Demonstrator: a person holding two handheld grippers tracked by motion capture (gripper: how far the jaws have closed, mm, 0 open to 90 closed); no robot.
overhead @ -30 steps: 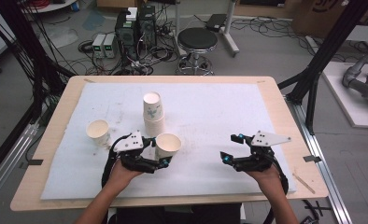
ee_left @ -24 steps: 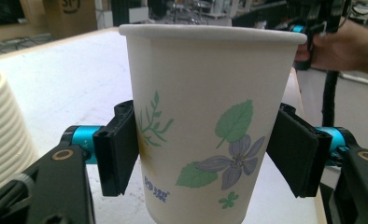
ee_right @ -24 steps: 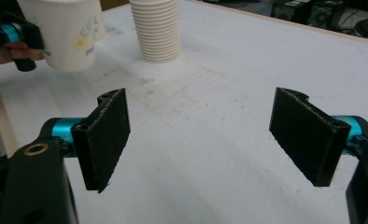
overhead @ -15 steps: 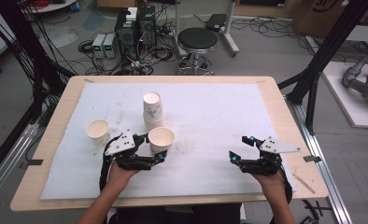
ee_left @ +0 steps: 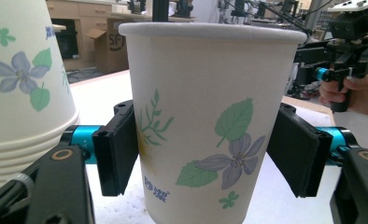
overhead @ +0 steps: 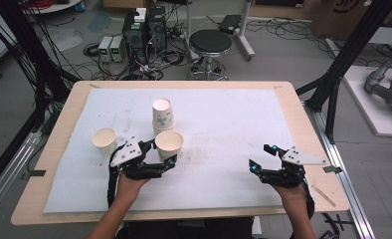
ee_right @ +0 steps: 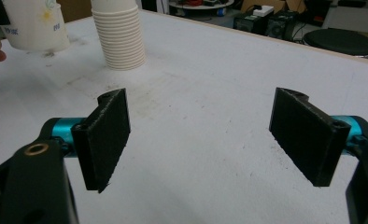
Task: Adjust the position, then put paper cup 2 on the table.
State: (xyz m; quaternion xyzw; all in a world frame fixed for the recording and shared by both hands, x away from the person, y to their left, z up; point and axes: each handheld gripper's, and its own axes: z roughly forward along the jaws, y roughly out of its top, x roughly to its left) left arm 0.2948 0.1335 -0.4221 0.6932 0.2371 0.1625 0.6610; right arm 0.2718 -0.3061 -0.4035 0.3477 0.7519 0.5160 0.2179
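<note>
The paper cup (ee_left: 210,126) under handling stands upright between the jaws of the left gripper (overhead: 156,162), its open rim on top. In the left gripper view both black pads press on its printed sides, one on the leaf sprig at left and one just beyond the flower at right; the grip is closed on the cup. Whether its base rests on the mat or sits just above it cannot be told. In the high view this cup (overhead: 169,144) lies left of centre, in the lower middle of the frame.

Just above it in the high view stands the stack of cups (overhead: 163,117), rims down and bases up, close beside the held cup; contact between the two cannot be confirmed. The same stack fills the left edge of the left gripper view (ee_left: 23,93) and appears at the upper left of the right gripper view (ee_right: 119,39).

A second single cup (overhead: 104,140) stands upright farther left, apart from the gripper and the stack.

The right gripper (overhead: 263,158) sits at the lower right of the high view, well apart from all cups. Its jaws stand wide apart with nothing between them, over bare mat.

All items rest on a white mat (overhead: 234,114) covering the wooden table (overhead: 293,99).
</note>
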